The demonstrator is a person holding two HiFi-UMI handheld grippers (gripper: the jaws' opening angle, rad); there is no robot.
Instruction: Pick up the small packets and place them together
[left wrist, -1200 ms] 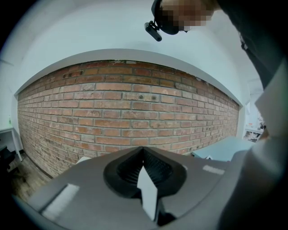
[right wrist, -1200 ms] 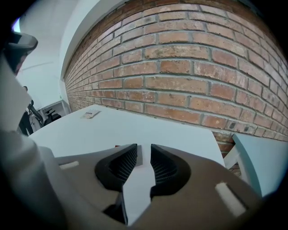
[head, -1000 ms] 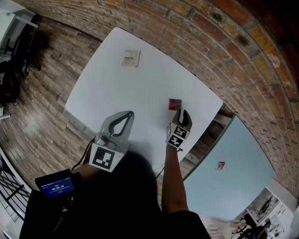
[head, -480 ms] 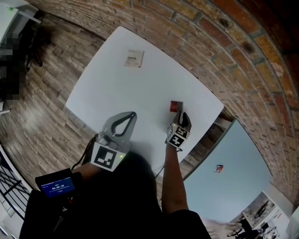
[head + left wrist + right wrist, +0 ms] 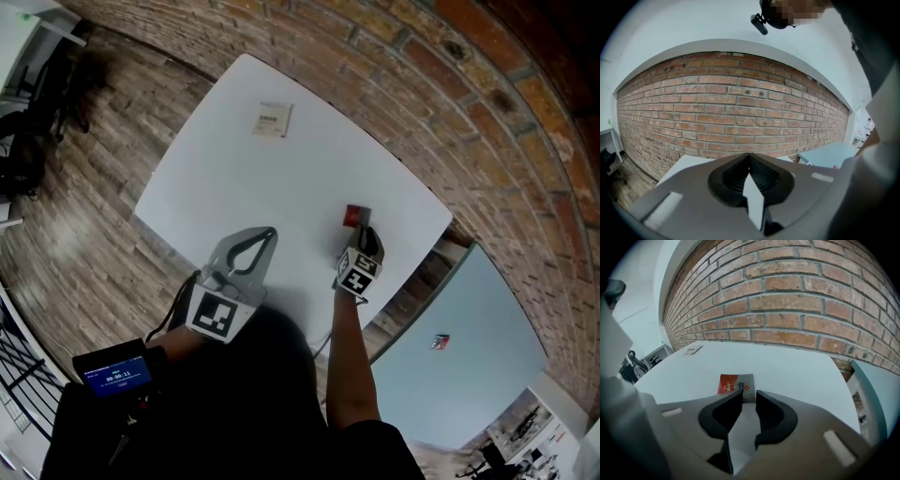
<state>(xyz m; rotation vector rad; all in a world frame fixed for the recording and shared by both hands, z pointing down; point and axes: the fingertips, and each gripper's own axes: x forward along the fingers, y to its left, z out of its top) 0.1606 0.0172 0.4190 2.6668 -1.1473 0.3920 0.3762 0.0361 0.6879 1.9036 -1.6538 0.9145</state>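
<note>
Where table nears wall, pale packet perhaps lies.

- Most likely an office or studio workspace rather than a home.
- An exposed brick wall runs along the far edge of a plain white table.
- Wood-plank floor, 1 pale blue table nearby, and a white desk at the room's edge.

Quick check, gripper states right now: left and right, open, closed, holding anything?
Left gripper: closed, fingers touching, nothing held.
Right gripper: open, holding nothing; red packet lies flat just ahead of it.
</note>
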